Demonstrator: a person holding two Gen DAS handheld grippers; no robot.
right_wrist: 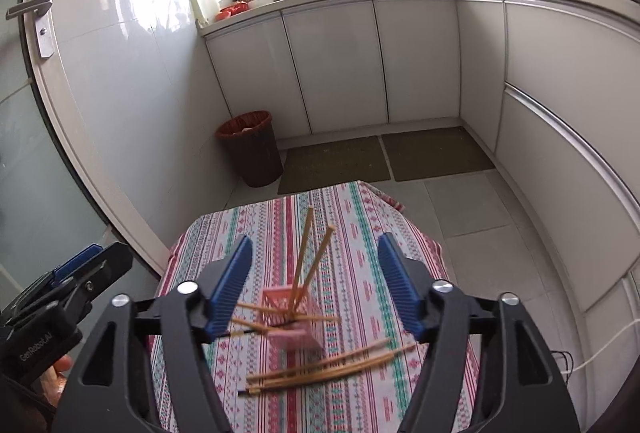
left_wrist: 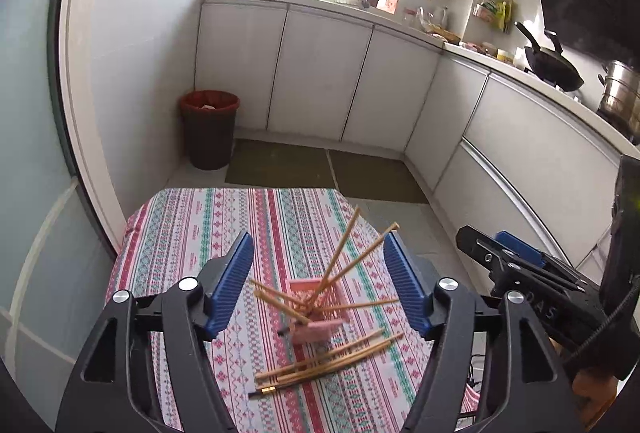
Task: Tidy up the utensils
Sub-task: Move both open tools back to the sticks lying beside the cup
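Observation:
A pink slotted utensil holder [left_wrist: 316, 309] [right_wrist: 294, 321] stands on the patterned tablecloth [left_wrist: 208, 233] [right_wrist: 352, 233]. Two chopsticks stand tilted in it, and several more poke out sideways through its walls. A bundle of loose wooden chopsticks [left_wrist: 324, 365] [right_wrist: 324, 369] lies on the cloth in front of the holder. My left gripper [left_wrist: 318, 253] is open and empty, held above the holder. My right gripper [right_wrist: 314, 257] is open and empty, also above it. The right gripper shows in the left wrist view [left_wrist: 516, 261]; the left gripper shows in the right wrist view [right_wrist: 86, 273].
A dark bin with a red liner [left_wrist: 209, 129] [right_wrist: 250, 147] stands on the floor by the wall. Two floor mats [left_wrist: 324, 169] [right_wrist: 384, 157] lie before white cabinets. The counter carries a wok [left_wrist: 554, 67] and a steel pot [left_wrist: 620, 89].

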